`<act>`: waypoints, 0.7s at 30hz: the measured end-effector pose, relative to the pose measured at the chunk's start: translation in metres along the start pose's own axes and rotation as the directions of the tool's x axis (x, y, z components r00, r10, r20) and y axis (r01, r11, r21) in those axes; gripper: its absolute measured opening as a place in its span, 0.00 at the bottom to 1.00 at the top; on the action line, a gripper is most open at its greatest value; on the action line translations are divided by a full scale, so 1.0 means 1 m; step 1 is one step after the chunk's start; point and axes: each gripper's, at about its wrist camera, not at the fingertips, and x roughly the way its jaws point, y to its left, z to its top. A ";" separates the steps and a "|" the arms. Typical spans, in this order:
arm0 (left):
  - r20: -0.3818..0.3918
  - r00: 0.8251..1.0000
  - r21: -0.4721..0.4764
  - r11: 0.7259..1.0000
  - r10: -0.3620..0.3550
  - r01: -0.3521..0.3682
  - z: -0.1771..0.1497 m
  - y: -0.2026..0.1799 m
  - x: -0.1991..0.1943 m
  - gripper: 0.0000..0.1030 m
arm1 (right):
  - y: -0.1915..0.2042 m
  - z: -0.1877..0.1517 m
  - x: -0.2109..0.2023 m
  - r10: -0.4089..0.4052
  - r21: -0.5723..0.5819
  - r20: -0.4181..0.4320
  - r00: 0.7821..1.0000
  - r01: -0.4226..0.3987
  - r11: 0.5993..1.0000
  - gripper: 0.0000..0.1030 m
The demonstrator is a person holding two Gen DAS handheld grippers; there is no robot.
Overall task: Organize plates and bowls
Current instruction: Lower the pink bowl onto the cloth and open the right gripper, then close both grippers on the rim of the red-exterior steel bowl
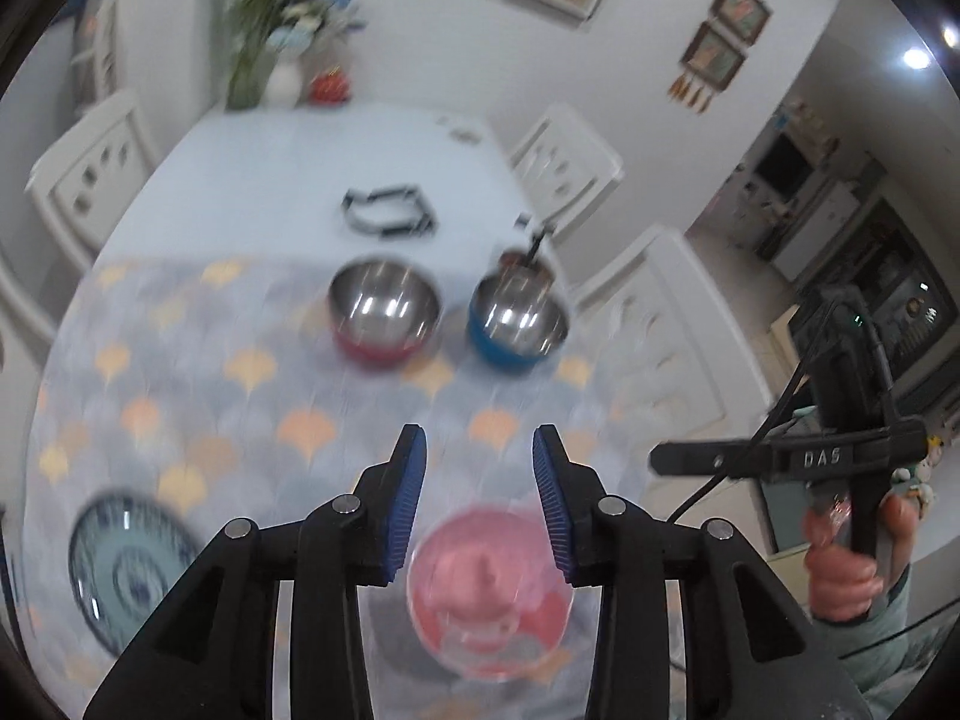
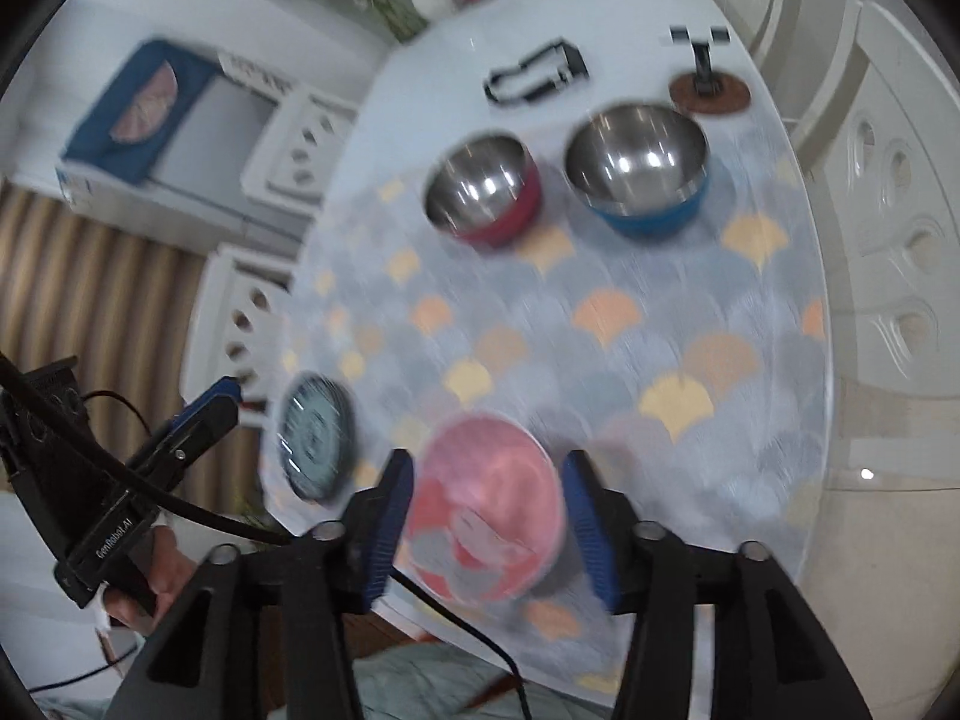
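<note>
A pink plate (image 1: 489,594) (image 2: 486,516) lies on the patterned mat near the table's front edge. My left gripper (image 1: 480,444) hangs above it, open, with nothing between its blue pads. My right gripper (image 2: 489,468) also stands open over the same plate, without touching it. A blue patterned plate (image 1: 129,570) (image 2: 315,438) rests to the pink plate's left. Farther back stand two steel-lined bowls side by side, one red (image 1: 384,312) (image 2: 480,192) and one blue (image 1: 519,324) (image 2: 639,168), both empty.
Behind the bowls are a black folded frame (image 2: 537,75) and a brown coaster with a small stand (image 2: 711,90). A vase of flowers (image 1: 264,18) sits at the table's far end. White chairs (image 1: 90,174) (image 2: 900,180) line both sides. A hand (image 1: 852,570) holds the right tool.
</note>
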 end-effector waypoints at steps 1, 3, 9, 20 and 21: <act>0.013 1.000 0.005 1.000 -0.010 0.009 0.007 0.000 0.000 0.35 | 0.003 0.004 -0.003 0.015 0.010 0.012 1.000 -0.015 1.000 0.51; 0.049 0.998 0.002 0.999 -0.041 0.040 0.024 0.006 -0.001 0.35 | 0.014 0.013 -0.005 0.031 0.048 0.046 0.998 -0.033 0.998 0.51; 0.182 0.982 0.011 0.999 -0.053 0.052 0.063 0.038 -0.013 0.76 | 0.061 0.048 -0.008 -0.070 0.031 0.170 0.983 0.065 0.997 0.64; 0.073 0.997 -0.093 0.995 -0.023 0.029 0.094 0.130 0.066 0.86 | 0.061 0.099 0.097 -0.139 0.086 0.058 0.989 0.134 0.987 0.71; 0.050 0.999 -0.104 0.994 -0.022 0.027 0.095 0.140 0.081 0.86 | 0.058 0.101 0.106 -0.155 0.084 0.046 0.987 0.151 0.985 0.71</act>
